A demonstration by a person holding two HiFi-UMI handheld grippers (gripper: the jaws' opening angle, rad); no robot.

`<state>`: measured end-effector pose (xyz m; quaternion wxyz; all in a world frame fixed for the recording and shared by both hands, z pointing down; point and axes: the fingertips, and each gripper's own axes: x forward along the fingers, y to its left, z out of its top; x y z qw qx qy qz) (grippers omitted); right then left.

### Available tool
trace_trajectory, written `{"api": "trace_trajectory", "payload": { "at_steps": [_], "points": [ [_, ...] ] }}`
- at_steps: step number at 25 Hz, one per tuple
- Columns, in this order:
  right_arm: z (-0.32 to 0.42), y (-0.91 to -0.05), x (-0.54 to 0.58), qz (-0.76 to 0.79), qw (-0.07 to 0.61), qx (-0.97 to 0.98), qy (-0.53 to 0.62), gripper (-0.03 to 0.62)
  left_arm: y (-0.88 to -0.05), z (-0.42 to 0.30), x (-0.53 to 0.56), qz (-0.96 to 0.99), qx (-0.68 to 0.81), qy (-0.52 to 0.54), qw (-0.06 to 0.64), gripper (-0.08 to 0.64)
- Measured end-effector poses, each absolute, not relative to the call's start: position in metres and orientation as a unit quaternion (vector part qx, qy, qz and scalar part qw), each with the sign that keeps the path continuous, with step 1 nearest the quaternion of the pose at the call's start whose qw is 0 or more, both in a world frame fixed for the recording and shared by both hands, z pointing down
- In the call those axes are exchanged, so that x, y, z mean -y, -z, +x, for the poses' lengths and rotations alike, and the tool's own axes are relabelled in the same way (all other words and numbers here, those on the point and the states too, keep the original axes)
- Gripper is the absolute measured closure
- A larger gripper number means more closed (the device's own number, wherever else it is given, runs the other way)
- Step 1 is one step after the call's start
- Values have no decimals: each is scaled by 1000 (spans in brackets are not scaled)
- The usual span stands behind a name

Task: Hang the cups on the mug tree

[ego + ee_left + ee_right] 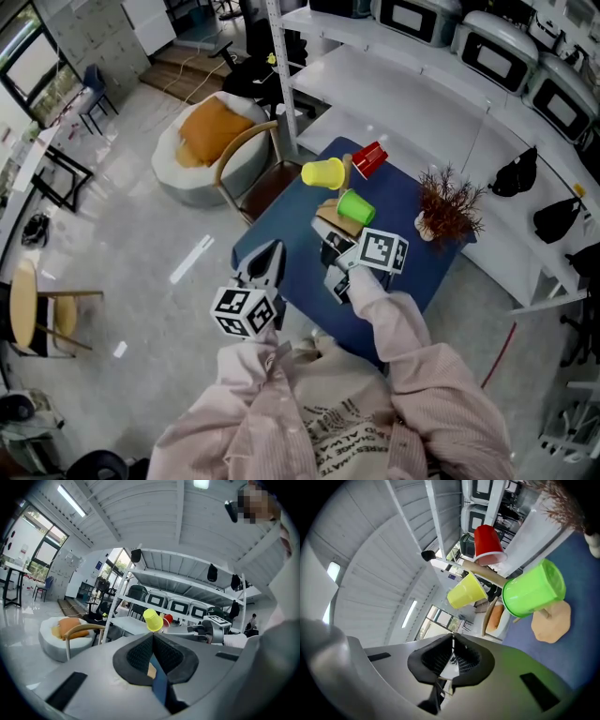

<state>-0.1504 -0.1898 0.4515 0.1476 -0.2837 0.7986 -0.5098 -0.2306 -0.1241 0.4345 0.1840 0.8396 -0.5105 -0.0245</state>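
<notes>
Yellow cup (323, 173), red cup (368, 159) and green cup (355, 206) all hang on the mug tree (339, 221), near the worktop's (417, 202) far-left edge. Right tongs (330, 248) are pressed together and empty, just beside the green cup. Left tongs (265, 262) are together and empty, at the near-left edge. Hanging looks done. Next: pull the right clear without clipping the pegs.

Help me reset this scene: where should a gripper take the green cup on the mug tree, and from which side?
Take the green cup by its rim, one jaw inside and one outside the wall. It lies tilted on the mug tree with its open mouth turned toward the right gripper, so that side is probably best; the body looks too wide and round.
</notes>
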Motion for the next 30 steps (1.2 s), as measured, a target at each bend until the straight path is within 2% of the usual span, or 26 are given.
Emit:
{"api": "trace_trajectory", "payload": {
  "at_steps": [10,20,30],
  "points": [
    [-139,-446,156,-312,87,-864,384,592,-434,-227,100,856,485,20,177,561],
    [-130,-427,140,-346,25,-915,206,592,-421,-245,86,853,504,15,138,561],
    [-125,-405,136,-362,19,-922,140,592,-401,-280,82,828,550,24,110,561]
  ]
}}
